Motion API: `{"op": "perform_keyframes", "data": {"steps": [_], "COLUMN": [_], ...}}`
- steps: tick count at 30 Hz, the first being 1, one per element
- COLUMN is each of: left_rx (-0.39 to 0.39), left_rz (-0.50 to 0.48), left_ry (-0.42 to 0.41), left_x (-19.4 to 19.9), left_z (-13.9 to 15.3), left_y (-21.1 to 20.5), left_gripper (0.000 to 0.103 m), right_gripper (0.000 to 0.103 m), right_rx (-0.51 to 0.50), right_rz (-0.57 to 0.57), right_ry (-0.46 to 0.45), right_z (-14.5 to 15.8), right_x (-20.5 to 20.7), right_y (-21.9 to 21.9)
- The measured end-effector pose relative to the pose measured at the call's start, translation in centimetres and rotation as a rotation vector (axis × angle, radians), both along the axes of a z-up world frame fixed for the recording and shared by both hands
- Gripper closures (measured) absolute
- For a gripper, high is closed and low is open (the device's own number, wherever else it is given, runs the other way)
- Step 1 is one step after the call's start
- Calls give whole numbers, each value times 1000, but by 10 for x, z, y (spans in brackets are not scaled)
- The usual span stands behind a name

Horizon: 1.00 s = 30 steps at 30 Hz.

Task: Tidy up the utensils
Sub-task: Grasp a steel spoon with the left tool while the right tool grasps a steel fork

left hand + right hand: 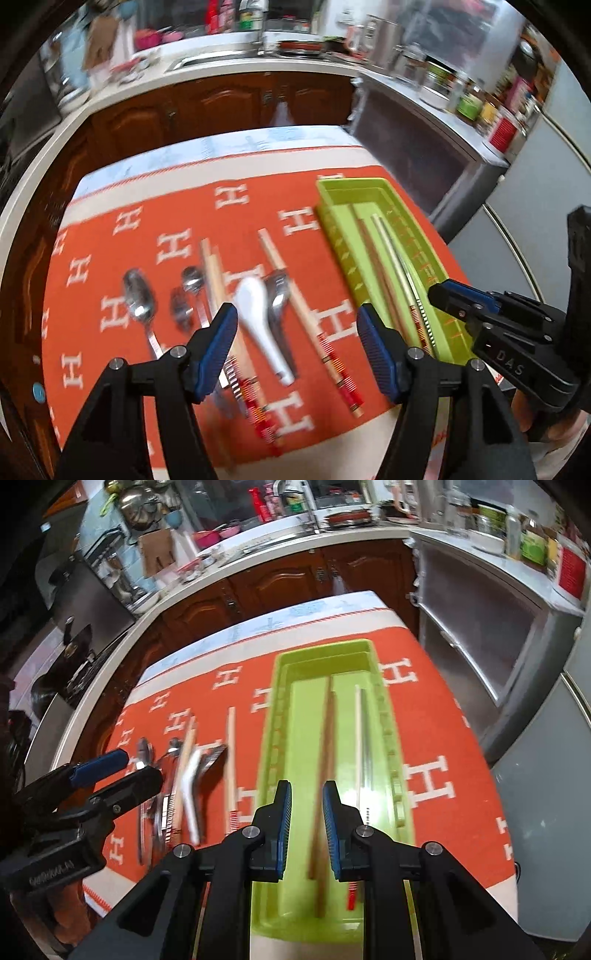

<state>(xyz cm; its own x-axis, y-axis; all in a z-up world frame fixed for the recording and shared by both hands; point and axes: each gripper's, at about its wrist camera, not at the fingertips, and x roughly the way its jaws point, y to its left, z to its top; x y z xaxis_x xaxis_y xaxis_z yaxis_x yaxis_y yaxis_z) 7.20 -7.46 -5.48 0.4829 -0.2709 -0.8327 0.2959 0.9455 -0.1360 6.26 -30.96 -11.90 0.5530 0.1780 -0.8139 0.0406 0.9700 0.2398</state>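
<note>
The near ends of the patterned chopsticks (255, 391) are smeared by motion blur (their markings cannot be read). The green tray's (273, 716) near end is hidden behind the right gripper (306, 823).

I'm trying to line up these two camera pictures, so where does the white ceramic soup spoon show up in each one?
Left wrist: white ceramic soup spoon lies centre, between the left gripper's fingers, on the orange cloth.
Right wrist: it lies lower left.
Shared landmark: the green plastic tray, right of the spoon.
</note>
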Motion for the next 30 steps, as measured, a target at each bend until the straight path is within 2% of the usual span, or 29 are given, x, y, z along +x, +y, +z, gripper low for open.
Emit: {"op": "perform_keyframes", "data": {"steps": [8,14,21,27,29,30], "left_rx": [-40,-96,-158,-195,-210,-220], "left_rz": [99,186,184,148,125,113], "left_ry": [-13,49,108,121,127,139], "left_x": [-11,-5,7,25,33,38], "left_z": [-1,-17,-43,-61,-67,-71], "left_y": [73,130,167,181,182,183], "left_gripper": [38,38,38,38,44,53], "right_gripper": [86,82,81,81,81,81], "right_rx": [3,14,55,66,72,76], "right_rz": [131,221,312,356,374,380], "right_ry": [-17,-4,43,64,82,90], "right_z": [28,34,25,6,-3,-9], "right_x": [0,6,29,57,69,74], "right_y": [73,128,183,201,208,210]}}
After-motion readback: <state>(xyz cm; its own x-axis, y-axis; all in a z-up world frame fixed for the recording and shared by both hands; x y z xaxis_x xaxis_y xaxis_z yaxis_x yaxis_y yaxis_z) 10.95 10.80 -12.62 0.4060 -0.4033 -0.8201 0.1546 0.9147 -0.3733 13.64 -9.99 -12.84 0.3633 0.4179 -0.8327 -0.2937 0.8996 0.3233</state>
